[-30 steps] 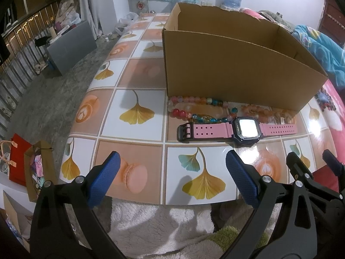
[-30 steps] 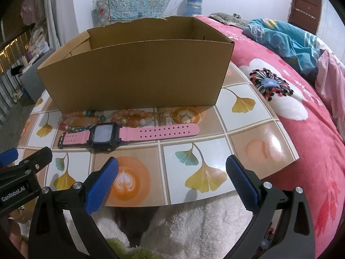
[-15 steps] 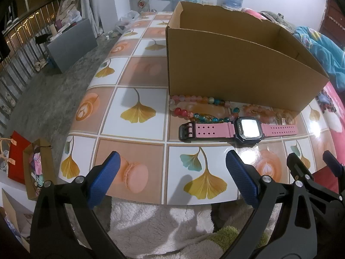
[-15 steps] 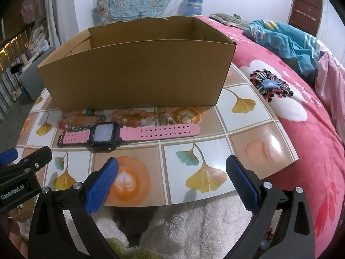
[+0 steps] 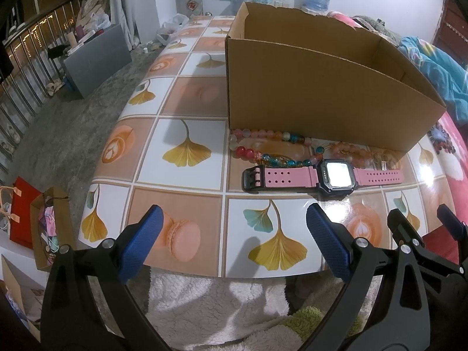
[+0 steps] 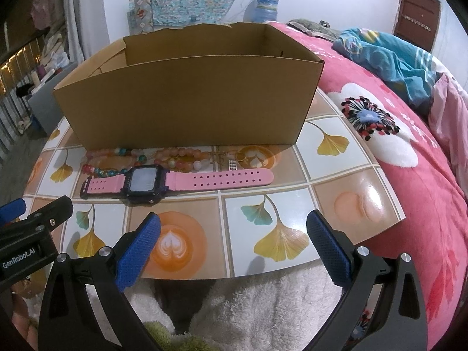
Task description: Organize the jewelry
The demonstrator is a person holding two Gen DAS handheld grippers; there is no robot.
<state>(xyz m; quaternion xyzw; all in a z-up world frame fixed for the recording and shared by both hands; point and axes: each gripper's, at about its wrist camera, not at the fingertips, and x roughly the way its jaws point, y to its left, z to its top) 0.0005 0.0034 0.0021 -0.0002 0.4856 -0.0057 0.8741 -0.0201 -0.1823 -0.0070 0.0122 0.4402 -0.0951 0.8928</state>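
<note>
Bright indoor light from overhead leaves glare on the glossy tabletop (image 5: 187, 108) near its right edge and on the watch (image 5: 336, 175) face — soft shadows fall from the cardboard box (image 6: 190, 96) and blue fingertips (image 5: 140, 242). Fisheye distortion bends every edge — corners go black; focus is sharp.
</note>
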